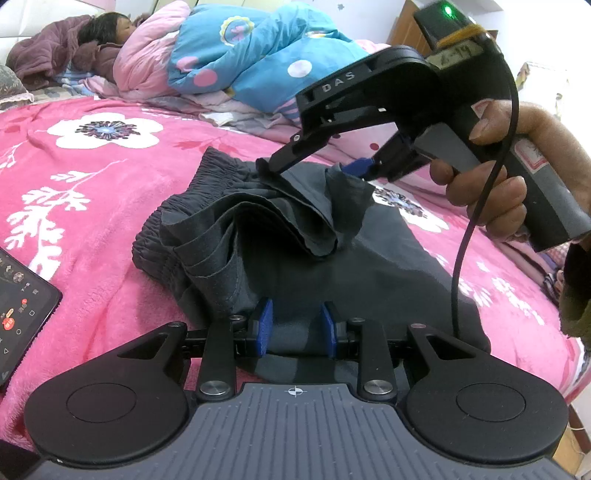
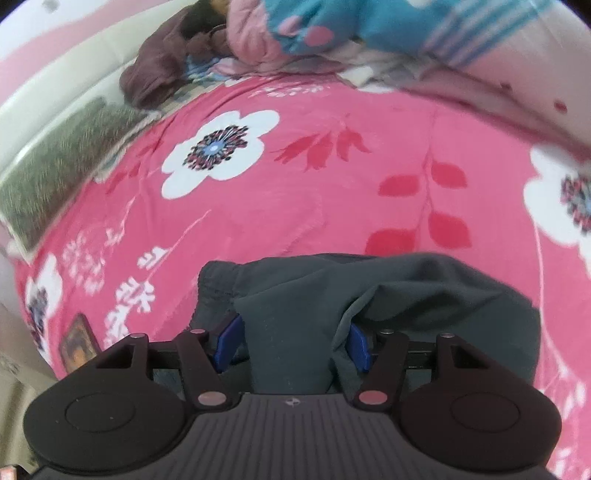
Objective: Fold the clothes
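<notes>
A dark grey garment (image 1: 369, 266) with an elastic waistband (image 1: 207, 177) lies on the pink floral bedspread (image 1: 92, 192). At the bottom of the left wrist view my left gripper (image 1: 296, 326) is shut on the garment's near edge, with cloth filling the gap between its blue pads (image 1: 264, 325). My right gripper (image 1: 310, 168), held by a hand (image 1: 491, 199), comes in from the right and holds a fold of the garment lifted off the bed. In the right wrist view that gripper (image 2: 293, 345) has a thick bunch of the grey garment (image 2: 443, 295) between its pads. That view is blurred.
A phone (image 1: 22, 306) with a lit screen lies on the bedspread at the left. At the back a person (image 1: 107, 29) lies under a pink and blue quilt (image 1: 258, 55). A cushion (image 2: 55, 177) sits at the bed's left end. The gripper's black cable (image 1: 461, 258) hangs over the garment.
</notes>
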Demonstrator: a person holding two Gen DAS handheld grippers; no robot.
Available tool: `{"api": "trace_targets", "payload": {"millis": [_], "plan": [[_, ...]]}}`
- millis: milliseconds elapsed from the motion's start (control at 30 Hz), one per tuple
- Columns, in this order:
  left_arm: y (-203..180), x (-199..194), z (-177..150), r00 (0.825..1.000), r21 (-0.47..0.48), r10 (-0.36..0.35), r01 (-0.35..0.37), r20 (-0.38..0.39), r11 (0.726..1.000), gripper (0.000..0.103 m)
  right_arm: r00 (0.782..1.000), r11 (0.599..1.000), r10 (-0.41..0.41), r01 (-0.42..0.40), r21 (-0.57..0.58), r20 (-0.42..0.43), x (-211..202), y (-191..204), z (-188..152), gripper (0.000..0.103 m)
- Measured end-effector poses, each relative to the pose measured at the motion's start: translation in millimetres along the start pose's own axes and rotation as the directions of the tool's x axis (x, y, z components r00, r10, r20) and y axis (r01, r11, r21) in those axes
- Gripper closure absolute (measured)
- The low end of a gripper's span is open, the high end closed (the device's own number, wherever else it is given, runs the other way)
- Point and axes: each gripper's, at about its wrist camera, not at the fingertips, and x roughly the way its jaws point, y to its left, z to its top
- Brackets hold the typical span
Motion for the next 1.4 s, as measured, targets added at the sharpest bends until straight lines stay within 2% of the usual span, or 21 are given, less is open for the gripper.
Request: {"api": "trace_targets", "payload": {"millis": [233,367,400,433,467,533,567,700,833,933,967,1033,1133,1167,1233,1267,1333,1367,1400], "plan": [[-1,0,1,1.0,0.009,0.003,-0.003,0.001,1.0,0.075,0.999,0.996,-0.033,0.031,-0.085,-0.032,8,18,3,0.038],[-1,-1,0,1.0,0.015,0.005,-0.005,0.001,1.0,0.075,0.995,0.984,-0.081,0.072,-0.161,-0.053,20,27,0,0.038],[-1,-1,0,1.0,0.016,0.005,-0.005,0.001,1.0,0.075,0.994,0.981,-0.096,0.086,-0.177,-0.052,22,28,-1,0.043],[-1,-1,0,1.0,0.016,0.005,-0.005,0.001,1.0,0.075,0.993,0.981,-0.104,0.094,-0.169,-0.051,24,26,0,0.058],[-1,-1,0,1.0,0.016,0.005,-0.005,0.001,1.0,0.075,0.993,0.982,-0.11,0.101,-0.158,-0.05,25,24,1,0.066],[-1,-1,0,1.0,0.018,0.005,-0.005,0.001,1.0,0.075,0.996,0.993,-0.076,0.071,-0.097,-0.045,23,12,8,0.091],[-1,-1,0,1.0,0.02,0.005,-0.005,0.001,1.0,0.075,0.997,0.996,-0.057,0.054,-0.064,-0.042,23,7,12,0.094],[-2,0,0,1.0,0.029,0.008,-0.008,-0.001,1.0,0.075,0.998,0.995,0.053,-0.052,0.085,-0.014,17,-19,29,0.096],[-4,0,0,1.0,0.048,0.017,-0.016,-0.002,0.999,0.075,0.978,0.949,0.209,-0.201,0.244,-0.008,25,-40,44,0.095],[-3,0,0,1.0,0.053,0.015,-0.015,-0.004,0.998,0.075,0.945,0.868,0.327,-0.311,0.387,0.025,42,-60,51,0.091],[-2,0,0,1.0,0.054,0.014,-0.014,-0.005,0.998,0.075,0.924,0.822,0.38,-0.358,0.442,0.042,52,-69,51,0.088],[-2,-1,0,1.0,0.057,0.013,-0.012,-0.005,0.998,0.075,0.872,0.71,0.481,-0.446,0.545,0.087,72,-85,49,0.063],[-1,-2,0,1.0,0.055,0.008,-0.008,-0.001,0.998,0.075,0.803,0.57,0.559,-0.552,0.609,0.205,86,-100,42,0.053],[0,-3,0,1.0,0.049,0.004,-0.004,0.003,0.999,0.075,0.785,0.543,0.571,-0.58,0.607,0.24,84,-103,41,0.053],[1,-6,0,1.0,0.04,-0.003,0.002,0.012,0.999,0.075,0.744,0.502,0.592,-0.64,0.582,0.308,76,-108,37,0.053],[1,-8,0,1.0,0.039,-0.004,0.003,0.019,0.999,0.075,0.717,0.49,0.608,-0.677,0.549,0.342,67,-110,35,0.053],[1,-15,0,0.999,0.037,0.0,-0.001,0.04,0.999,0.075,0.664,0.485,0.635,-0.741,0.465,0.395,42,-113,31,0.053],[1,-20,0,0.998,0.033,0.003,-0.005,0.059,0.999,0.075,0.652,0.496,0.639,-0.755,0.429,0.408,28,-115,29,0.053],[1,-25,0,0.997,0.029,0.007,-0.009,0.078,1.0,0.075,0.653,0.518,0.636,-0.756,0.4,0.412,14,-116,26,0.053]]}}
